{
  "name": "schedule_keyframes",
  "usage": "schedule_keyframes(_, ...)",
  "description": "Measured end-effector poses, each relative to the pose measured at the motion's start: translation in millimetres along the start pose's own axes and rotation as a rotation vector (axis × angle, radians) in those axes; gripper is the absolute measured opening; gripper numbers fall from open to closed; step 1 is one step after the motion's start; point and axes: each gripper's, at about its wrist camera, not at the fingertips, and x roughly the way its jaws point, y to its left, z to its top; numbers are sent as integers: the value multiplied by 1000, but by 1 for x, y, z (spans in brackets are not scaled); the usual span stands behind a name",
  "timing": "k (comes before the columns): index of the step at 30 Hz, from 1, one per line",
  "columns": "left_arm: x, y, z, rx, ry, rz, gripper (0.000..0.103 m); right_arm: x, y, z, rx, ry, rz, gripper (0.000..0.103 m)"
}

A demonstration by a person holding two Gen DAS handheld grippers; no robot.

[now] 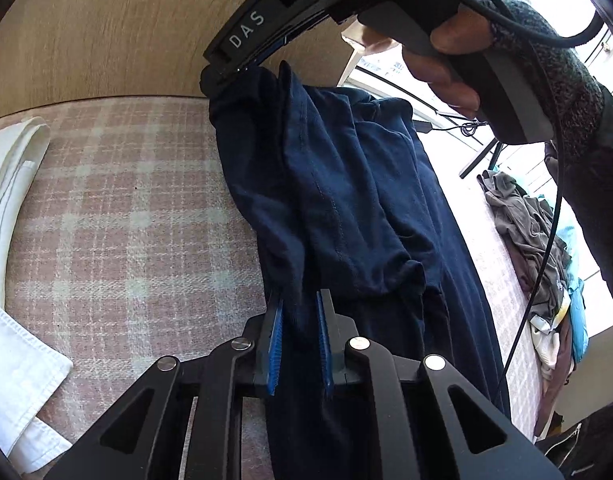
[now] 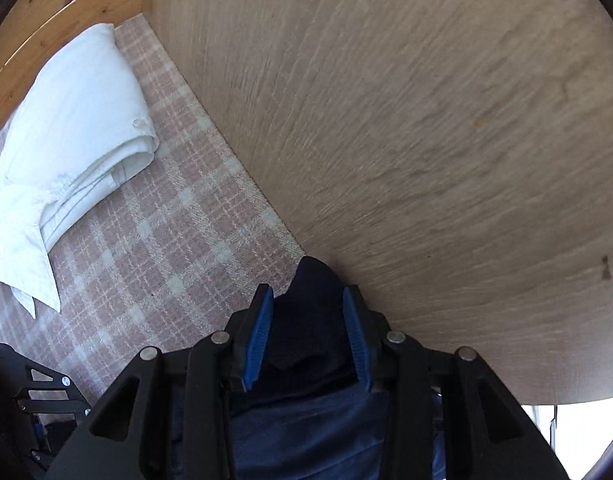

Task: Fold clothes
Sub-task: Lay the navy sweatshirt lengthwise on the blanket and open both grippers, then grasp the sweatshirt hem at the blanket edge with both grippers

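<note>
From the left wrist camera, the left gripper (image 1: 300, 316) stands with its blue pads (image 1: 275, 344) drawn close together, a fold of the navy garment (image 1: 338, 184) pinched between them. The garment hangs stretched from there up to the right gripper (image 1: 222, 80), seen from outside at the top of this view with its tips buried in the cloth's upper corner, so how wide it stands cannot be told here. A hand (image 1: 446, 64) in a grey knitted fingerless glove (image 1: 546, 56) grips that gripper's black handle, and a black cable (image 1: 538, 264) trails down on the right. Beneath the garment lies a pink and white plaid cover (image 1: 138, 208), with a folded white shirt (image 1: 14, 280) at the left edge and a wooden panel (image 1: 118, 28) on the far side. At the right, a heap of unfolded clothes (image 1: 534, 240) sits on the same cover. From the right wrist camera, the right gripper (image 2: 308, 308) has its blue pads (image 2: 260, 340) somewhat apart, with a dark bunch of the navy garment (image 2: 310, 340) filling the gap between them and touching both. The garment drops away below the gripper toward the near edge. The plaid cover (image 2: 166, 240) runs to the left, carrying the folded white shirt (image 2: 74, 140), its collar toward the near side. The wooden panel (image 2: 426, 140) fills the right and far part of the view. The left gripper (image 2: 38, 400) shows partly at the lower left.
</note>
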Motion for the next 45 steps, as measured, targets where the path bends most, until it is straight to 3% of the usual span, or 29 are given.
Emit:
schedule_keyframes(1, 1, 0, 0, -4, -1, -2, 12, 0, 0, -1, -7, -1, -8, 9)
schedule_keyframes(2, 1, 0, 0, -6, -1, -1, 11, -1, 0, -2, -11, -5, -15, 4)
schedule_keyframes(8, 1, 4, -2, -34, -10, 12, 6, -34, -18, -12, 54, -153, -92, 4)
schedule_keyframes(11, 0, 7, 0, -60, -6, 19, 6, -34, -27, -13, 75, -152, -74, 4)
schedule_keyframes(14, -9, 7, 2, -66, -16, 34, 6, -38, -26, -16, 73, -147, -103, 14)
schedule_keyframes(16, -21, 5, 3, -61, -32, 52, 6, -49, -23, -19, 65, -162, -131, 35)
schedule_keyframes(17, -29, 4, 3, -58, -42, 61, 6, -59, -21, -21, 56, -183, -149, 38)
schedule_keyframes(20, -56, -6, -3, -37, -67, 100, 6, -99, -17, -31, 41, -249, -135, 40)
schedule_keyframes(23, -79, -23, -21, -7, -65, 104, 10, -152, -12, -58, 67, -324, -41, 40)
schedule_keyframes(25, -89, -35, -39, 6, -50, 103, 16, -182, -11, -91, 119, -353, 47, 40)
schedule_keyframes(29, -103, -52, -99, -16, 21, 144, 16, -220, -6, -180, 250, -373, 236, 40)
schedule_keyframes(34, -136, -53, -187, -127, 106, 175, 19, -241, 4, -308, 461, -409, 358, 40)
schedule_keyframes(38, -154, -47, -251, -267, 178, 99, 27, -237, 17, -403, 629, -351, 366, 40)
schedule_keyframes(40, -156, -48, -275, -301, 217, 75, 27, -217, 46, -441, 688, -278, 353, 40)
schedule_keyframes(43, -161, -51, -299, -342, 225, -28, 29, -187, 99, -493, 766, -165, 319, 40)
schedule_keyframes(45, -160, -55, -306, -306, 239, -9, 30, -169, 139, -519, 826, -123, 320, 40)
